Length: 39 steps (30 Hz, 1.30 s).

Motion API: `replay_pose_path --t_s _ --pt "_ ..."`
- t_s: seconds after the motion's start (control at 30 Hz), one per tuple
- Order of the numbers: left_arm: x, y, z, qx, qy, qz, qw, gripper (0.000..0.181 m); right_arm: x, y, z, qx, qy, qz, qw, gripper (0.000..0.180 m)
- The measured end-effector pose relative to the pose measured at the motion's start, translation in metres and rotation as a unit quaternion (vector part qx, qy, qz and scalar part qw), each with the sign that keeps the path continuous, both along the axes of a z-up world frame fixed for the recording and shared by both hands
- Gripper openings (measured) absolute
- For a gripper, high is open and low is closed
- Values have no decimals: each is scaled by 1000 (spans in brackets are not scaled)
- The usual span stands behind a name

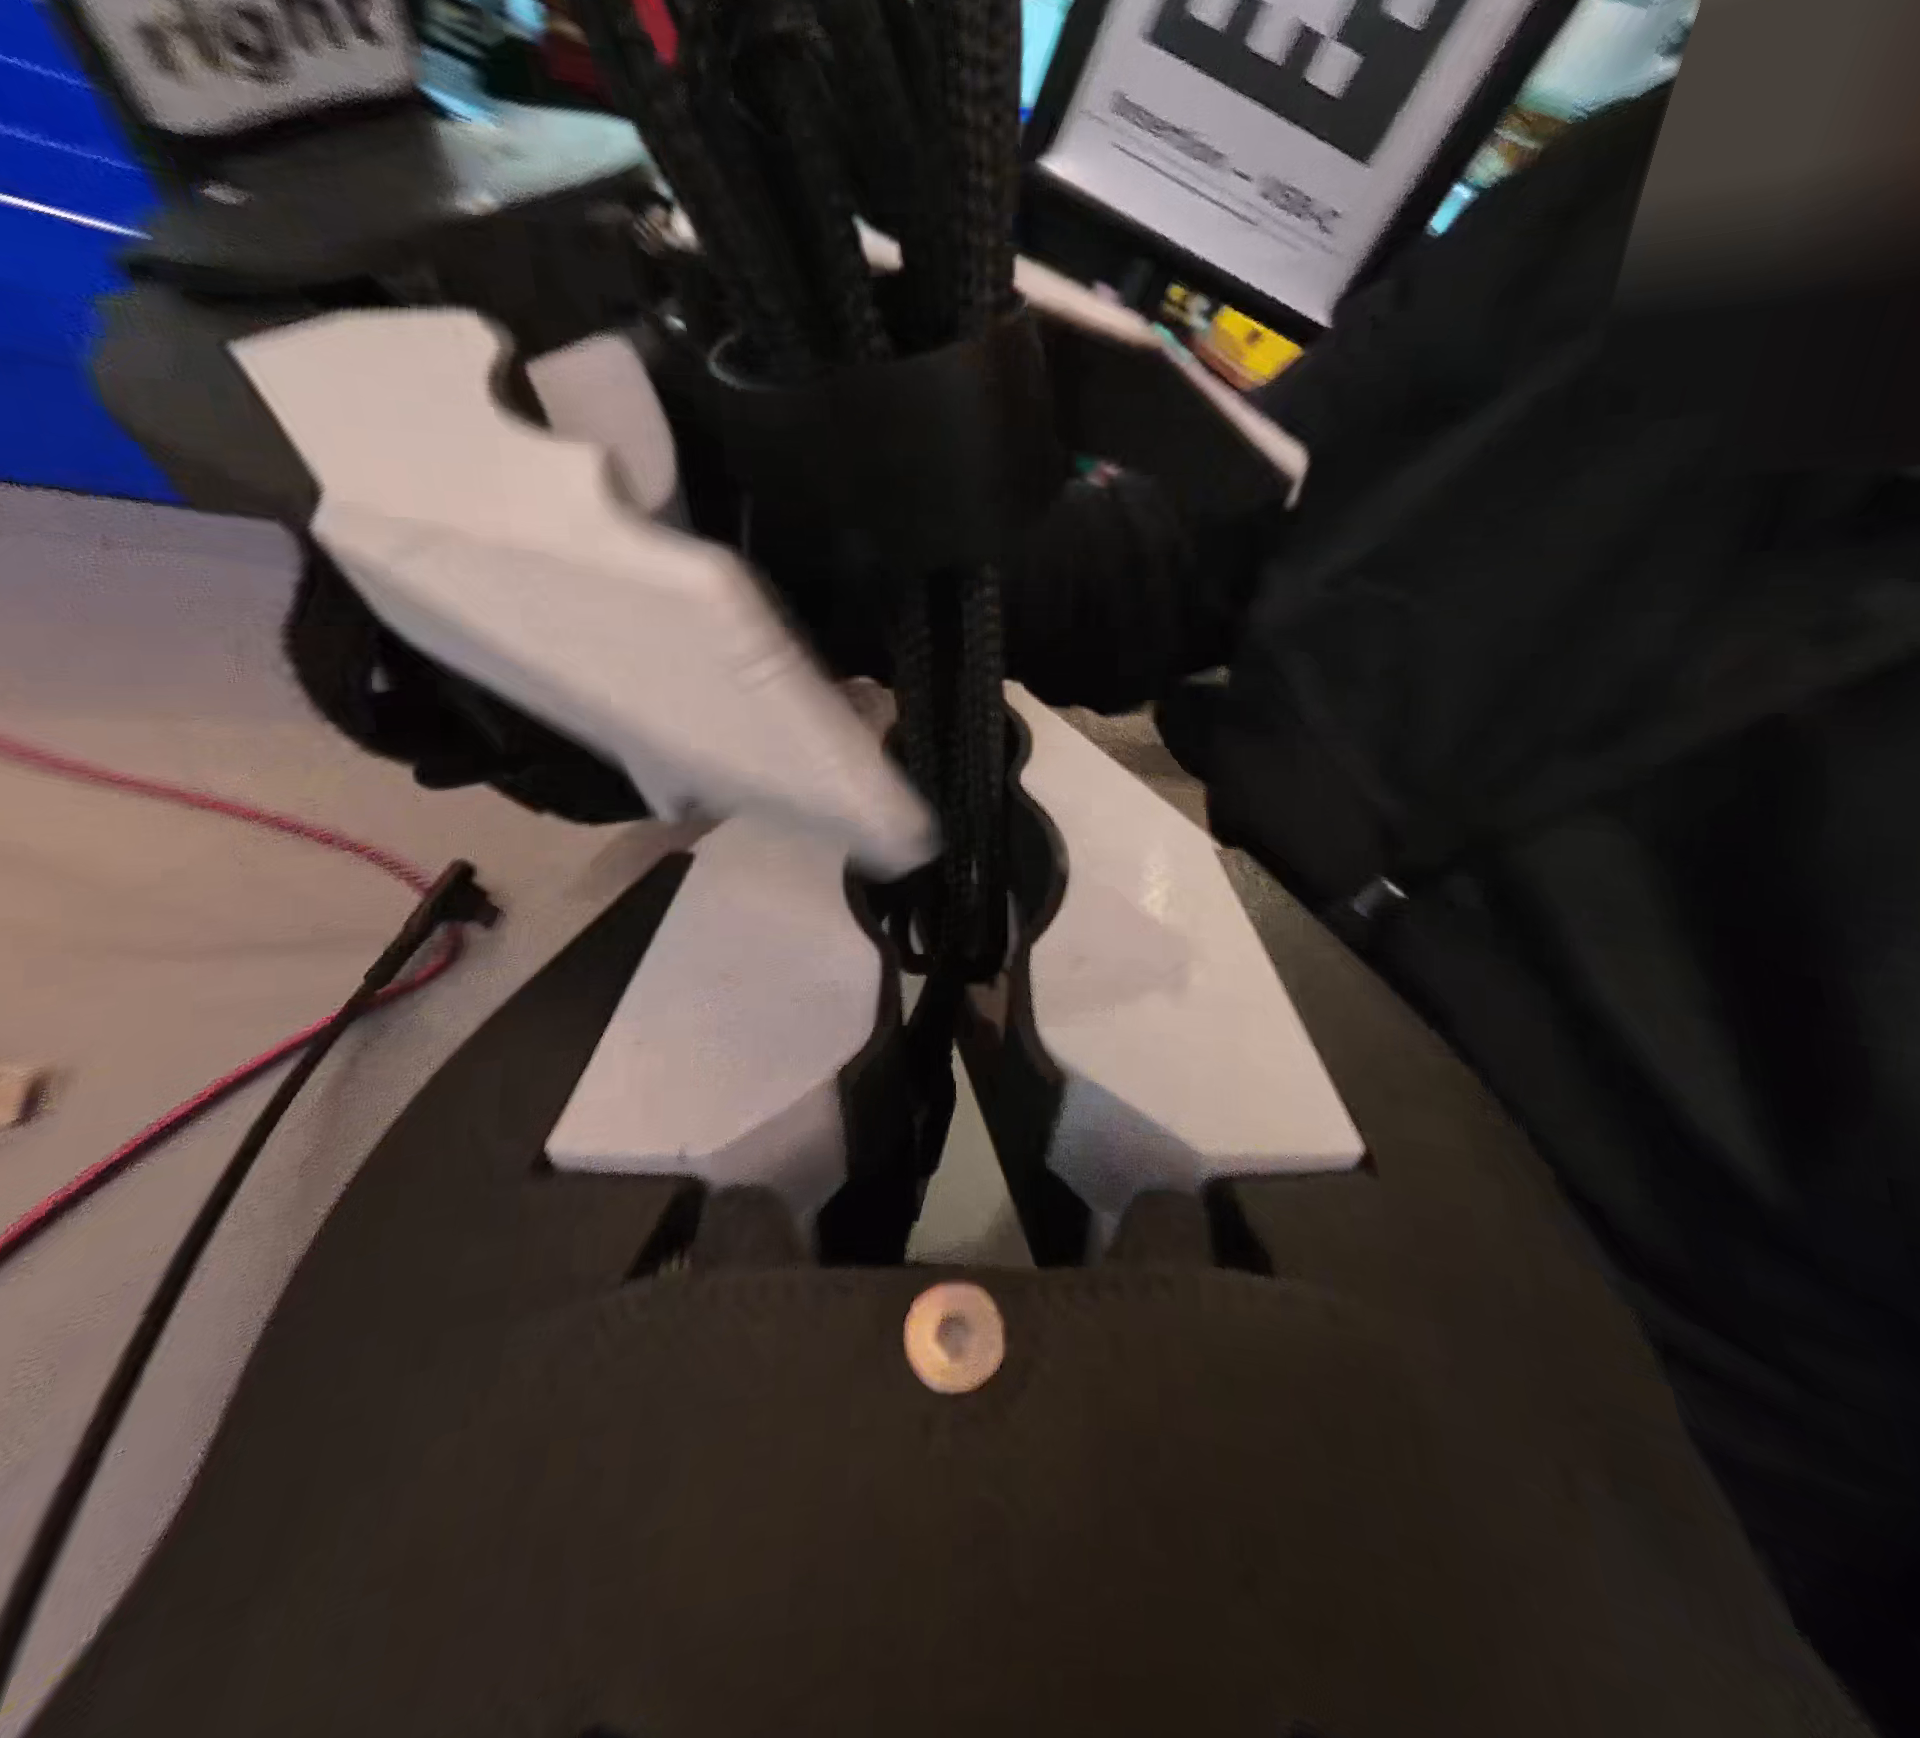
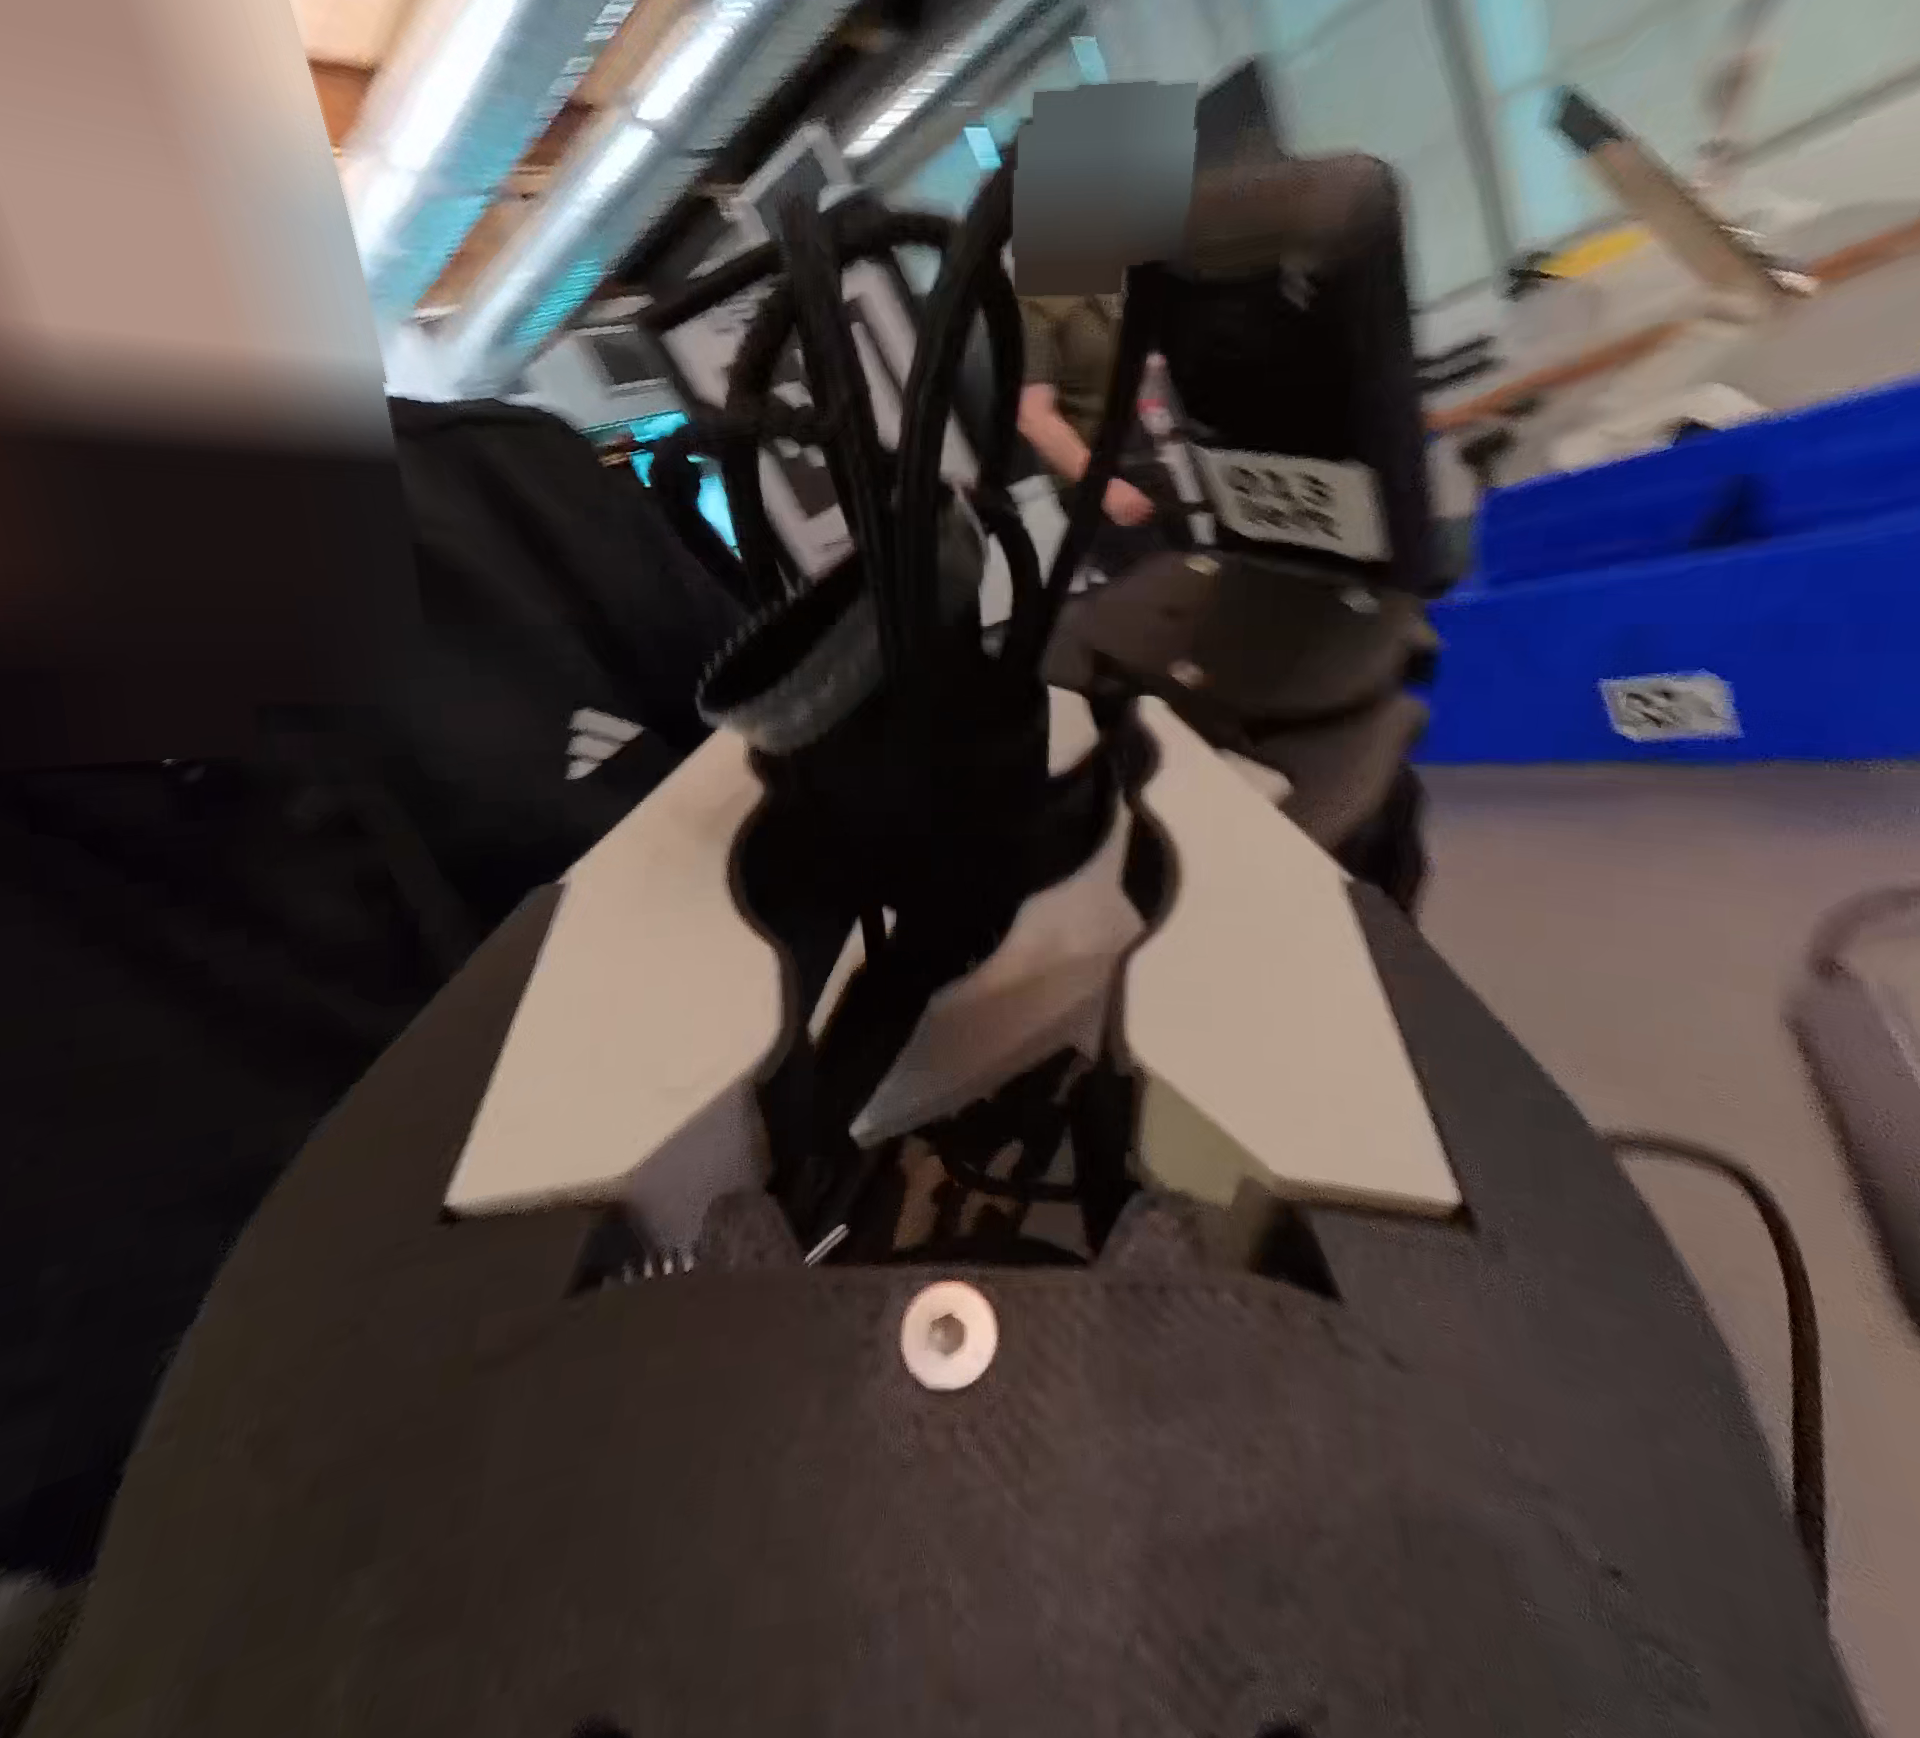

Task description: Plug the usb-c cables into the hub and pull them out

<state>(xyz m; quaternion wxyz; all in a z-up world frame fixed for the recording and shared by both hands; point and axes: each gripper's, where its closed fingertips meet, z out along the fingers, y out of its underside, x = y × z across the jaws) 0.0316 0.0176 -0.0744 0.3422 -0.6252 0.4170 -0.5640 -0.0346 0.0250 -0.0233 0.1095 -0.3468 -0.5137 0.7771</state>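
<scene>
Right gripper [image 2: 940,815] fingers [image 2: 644,982] around a black cable bundle [image 2: 914,753], seemingly parted, left gripper [image 2: 1226,649] beyond

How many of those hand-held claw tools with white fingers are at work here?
2. The left black-and-white gripper has its fingers shut on the black braided cable bundle. The right black-and-white gripper straddles the same bundle, but how firmly it grips is unclear. No others show.
</scene>
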Motion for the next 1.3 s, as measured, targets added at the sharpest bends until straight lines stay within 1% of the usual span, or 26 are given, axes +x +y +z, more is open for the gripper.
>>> replay_pose_path --t_s 0.03,0.07,0.1,0.13,0.2,0.23,0.27,0.3,0.33,0.37,0.4,0.43,0.5,0.57,0.63,0.73,0.8,0.83,0.9,0.93,1.0,1.1,1.2,1.23,1.3 --pt "3 -7 -3 2 3 -18 1000 9 5 -9 5 2 19 28 999 51" --pt "6 -14 -4 1 -3 -40 999 9 11 -17 9 10 36 56 998 34" --pt "7 -20 -3 5 -11 -53 999 9 16 -26 9 26 47 76 996 22" --pt "8 -22 -4 9 -9 -55 998 9 17 -31 6 45 47 81 995 15" --pt "7 -25 -5 9 -12 -61 998 9 17 -36 4 69 48 76 994 11" --pt "6 -23 -4 9 -16 -54 998 9 15 -35 4 61 44 69 995 12" --pt "4 -19 -4 5 -15 -44 999 9 11 -31 4 49 35 57 997 20" --pt "0 -16 -6 1 -5 -30 1000 9 5 -22 1 38 13 33 999 44" --pt "-5 -9 -10 1 20 -4 1000 9 -2 -11 -5 31 -13 -2 999 74" --pt "-11 -2 -15 -3 52 23 998 8 -5 0 -11 34 -28 -34 998 85" --pt "-20 3 -23 -1 95 47 994 8 -3 8 -19 42 -42 -57 997 89" --pt "-30 6 -31 -2 139 65 988 8 -1 17 -26 49 -59 -81 994 98" --pt "-47 1 -42 -28 194 68 978 9 8 32 -41 65 -93 -126 985 98" --pt "-66 0 -70 -32 288 79 954 7 22 46 -56 69 -130 -162 976 96" --pt "-74 -6 -95 -60 347 62 934 9 36 60 -68 75 -153 -202 965 98" --pt "-84 -18 -141 -93 456 16 885 8 56 74 -84 95 -182 -255 945 95" --pt "-88 -25 -165 -115 509 -13 853 9 66 73 -90 104 -197 -267 938 92" --pt "-81 -31 -166 -131 501 -35 855 9 69 74 -95 119 -208 -278 930 92" --pt "-75 -26 -166 -113 507 -40 854 11 74 72 -98 128 -214 -281 927 88" --pt "-74 -27 -165 -114 510 -48 851 18 75 71 -98 129 -214 -282 926 88" --pt "-77 -23 -160 -109 519 -40 847 41 77 73 -98 139 -212 -292 922 88" --pt "-87 -22 -143 -106 518 -34 848 68 78 77 -97 142 -202 -304 920 86" --pt "-111 -13 -114 -91 523 2 848 68 75 80 -95 141 -178 -318 921 82" --pt "-123 -8 -103 -82 529 24 844 64 74 81 -95 143 -171 -323 920 82" --pt "-157 0 -81 -72 547 76 831 56 70 89 -96 159 -155 -356 908 76"
